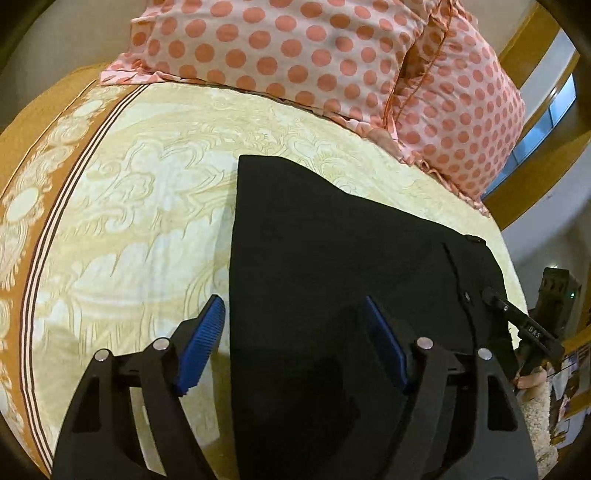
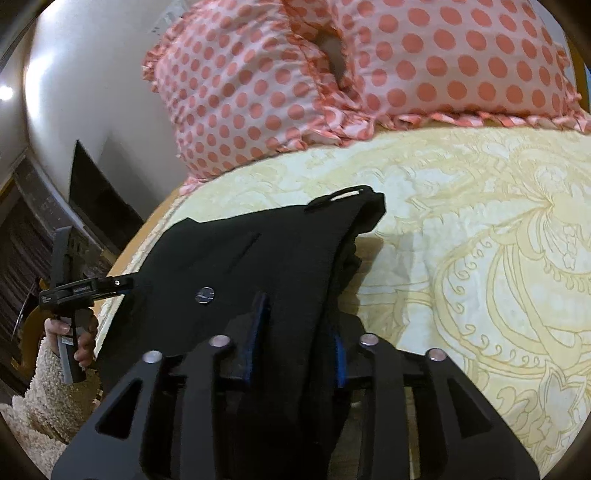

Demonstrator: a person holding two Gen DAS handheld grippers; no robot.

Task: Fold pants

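1. Blue pads point(image 1: 201, 343) line the left gripper point(image 1: 295, 343), nearest in the left wrist view; its fingers are spread wide, one over the bedspread and the other over the black cloth, clamping nothing.
2. Nearest in the right wrist view, the right gripper point(image 2: 295, 343) has its two fingers drawn close on a thick bunched fold of the pants point(image 2: 258, 258); black fabric fills the gap between the blue pads point(image 2: 258, 325) and runs back under the frame.
3. Black pants point(image 1: 332, 258) lie flat on the cream and tan patterned bedspread point(image 1: 129, 221), just beyond both grippers. A silver button point(image 2: 205, 294) shows on the upper layer, and a belt loop point(image 2: 343, 195) sits at the far corner of the garment.
4. At the bed's side edge beside the pants, each view shows the other tool: a dark handle with a hand point(image 2: 70, 343) in a fuzzy cream sleeve point(image 2: 48, 398) gripping it. Its tip touches the pants' edge.
5. Farthest off, along the head of the bed, two pink pillows point(image 1: 295, 48) with coral dots rest side by side, well apart from the pants, with a wooden headboard point(image 1: 535, 33) behind them.
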